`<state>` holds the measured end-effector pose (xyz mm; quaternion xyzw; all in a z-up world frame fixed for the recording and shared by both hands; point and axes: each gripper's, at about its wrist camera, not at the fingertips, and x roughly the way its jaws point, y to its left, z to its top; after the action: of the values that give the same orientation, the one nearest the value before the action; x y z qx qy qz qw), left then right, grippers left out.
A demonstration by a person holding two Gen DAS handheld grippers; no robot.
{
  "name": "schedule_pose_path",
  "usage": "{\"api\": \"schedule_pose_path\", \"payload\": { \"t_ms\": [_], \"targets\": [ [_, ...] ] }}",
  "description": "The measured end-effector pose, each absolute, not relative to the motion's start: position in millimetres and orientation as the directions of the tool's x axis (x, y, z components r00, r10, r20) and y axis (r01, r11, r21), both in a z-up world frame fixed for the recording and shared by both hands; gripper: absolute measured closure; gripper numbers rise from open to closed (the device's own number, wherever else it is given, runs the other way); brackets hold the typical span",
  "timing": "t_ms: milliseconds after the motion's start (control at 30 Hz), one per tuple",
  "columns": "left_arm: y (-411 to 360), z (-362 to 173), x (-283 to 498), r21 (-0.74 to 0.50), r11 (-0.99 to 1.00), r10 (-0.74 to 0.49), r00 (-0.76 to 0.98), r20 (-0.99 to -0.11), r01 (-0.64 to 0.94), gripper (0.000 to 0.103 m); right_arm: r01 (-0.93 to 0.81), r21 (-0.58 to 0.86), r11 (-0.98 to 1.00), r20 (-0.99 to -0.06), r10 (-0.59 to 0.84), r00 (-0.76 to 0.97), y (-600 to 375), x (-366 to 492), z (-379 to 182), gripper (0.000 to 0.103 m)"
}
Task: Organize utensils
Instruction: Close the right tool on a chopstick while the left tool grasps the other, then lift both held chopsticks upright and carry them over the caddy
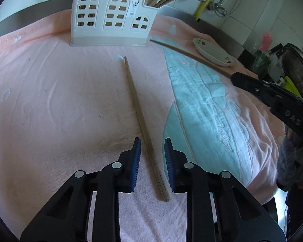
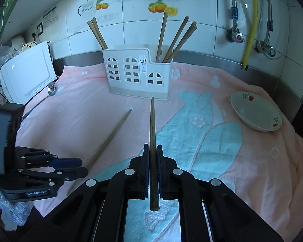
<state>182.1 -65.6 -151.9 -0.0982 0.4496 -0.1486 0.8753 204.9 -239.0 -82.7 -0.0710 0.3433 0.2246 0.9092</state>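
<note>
The white holder stands at the back of the towel that covers the worktop, close to the steel rim under the tiled wall. In front of the holder I have a wide stretch of open towel. Right of it sits a shallow bowl, close to the towel's right edge. Left of the holder, a white appliance and a ladle crowd that side.

My right wrist view shows the chopsticks already standing in the holder: a group at its left end and several fanned at its right end. The left wrist view cuts their tops off. It shows instead the right tongs from the side, at the frame's right edge, past the bowl.

Left tongs: narrowly apart, one pad on either side of the loose chopstick. That chopstick lies flat on the towel in front of the holder, thin end toward it. I see a gap at both pads, so no grip. From the right view I cannot judge this.

Right tongs: together, clamped on a second chopstick. Its thin end points at the holder's base, clear of the towel, and its thick end sticks out behind the pads.
</note>
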Motion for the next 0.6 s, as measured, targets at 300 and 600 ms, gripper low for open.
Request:
{"api": "schedule_pose_path", "payload": {
  "t_ms": [300, 600],
  "targets": [
    [-72, -156, 193, -0.260, 0.954, -0.301, 0.504, -0.810, 0.151, 0.086, -0.453, 0.029, 0.891, -0.662, 0.357, 0.659, -242, 204, -86, 0.096],
    [-78, -149, 200, -0.209, 0.962, -0.270, 0.470, -0.841, 0.178, 0.096, -0.454, 0.027, 0.891, -0.660, 0.357, 0.661, -241, 202, -84, 0.096]
  ]
}}
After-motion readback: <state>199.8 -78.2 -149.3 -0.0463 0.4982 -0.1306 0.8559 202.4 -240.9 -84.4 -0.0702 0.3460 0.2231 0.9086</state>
